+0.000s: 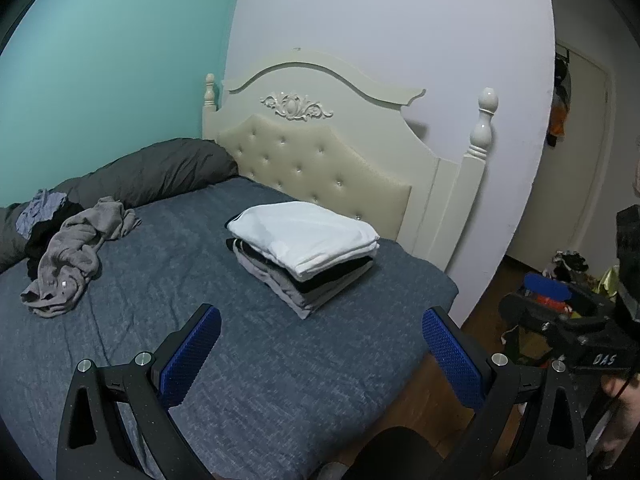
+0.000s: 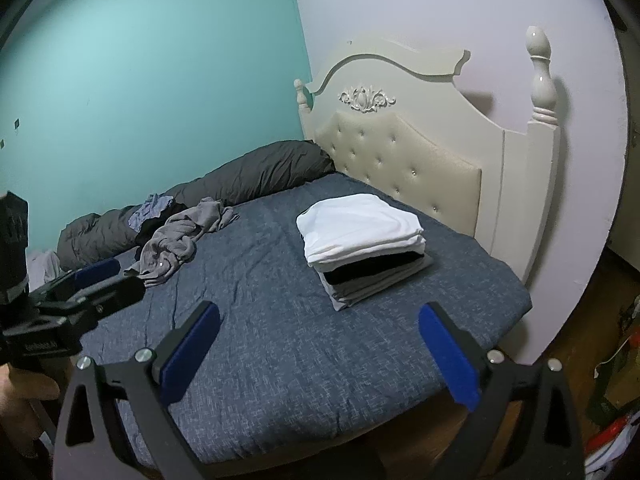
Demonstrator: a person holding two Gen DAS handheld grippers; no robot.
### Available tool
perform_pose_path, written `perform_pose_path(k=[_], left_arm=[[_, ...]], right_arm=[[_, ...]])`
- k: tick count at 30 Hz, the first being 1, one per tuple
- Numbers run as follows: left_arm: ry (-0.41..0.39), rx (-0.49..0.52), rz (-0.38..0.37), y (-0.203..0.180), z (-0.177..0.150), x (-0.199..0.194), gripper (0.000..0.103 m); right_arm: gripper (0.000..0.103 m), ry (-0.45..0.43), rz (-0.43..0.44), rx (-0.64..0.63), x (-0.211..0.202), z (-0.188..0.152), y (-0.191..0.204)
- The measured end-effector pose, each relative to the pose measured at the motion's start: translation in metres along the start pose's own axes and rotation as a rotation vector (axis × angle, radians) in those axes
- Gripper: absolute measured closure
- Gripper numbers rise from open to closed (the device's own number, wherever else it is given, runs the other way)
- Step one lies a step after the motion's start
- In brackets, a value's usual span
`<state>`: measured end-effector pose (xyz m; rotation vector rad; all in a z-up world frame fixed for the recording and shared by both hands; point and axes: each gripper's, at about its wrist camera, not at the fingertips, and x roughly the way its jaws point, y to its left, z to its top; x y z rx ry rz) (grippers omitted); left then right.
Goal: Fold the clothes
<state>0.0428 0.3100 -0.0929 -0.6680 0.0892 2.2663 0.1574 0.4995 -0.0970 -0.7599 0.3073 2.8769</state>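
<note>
Jaws of left gripper (image 1: 322, 332) and right gripper (image 2: 320, 330) wide apart, empty.

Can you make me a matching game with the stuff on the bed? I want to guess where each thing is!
Things:
1. white shirt
2. grey garment
3. dark duvet
4. left gripper

Places:
A. rolled along the green wall
B. crumpled on the bed
C. top of the folded stack
D. open above the blanket

Pairs: 1-C, 2-B, 3-A, 4-D
</note>
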Motion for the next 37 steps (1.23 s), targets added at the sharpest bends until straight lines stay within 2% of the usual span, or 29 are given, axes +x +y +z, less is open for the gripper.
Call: perform_pose_path(k=[21, 37], left_arm=[[-0.009, -0.014, 0.042, 0.007, -0.008, -0.013, 0.0], [-0.012, -0.002, 0.033, 0.007, -0.014, -0.013, 0.0]], right_arm=[[0.001, 0.005, -0.009, 0.005, -0.003, -0.015, 0.003], [0.0, 0.007, -0.015, 0.022, -0.001, -0.019, -0.001]])
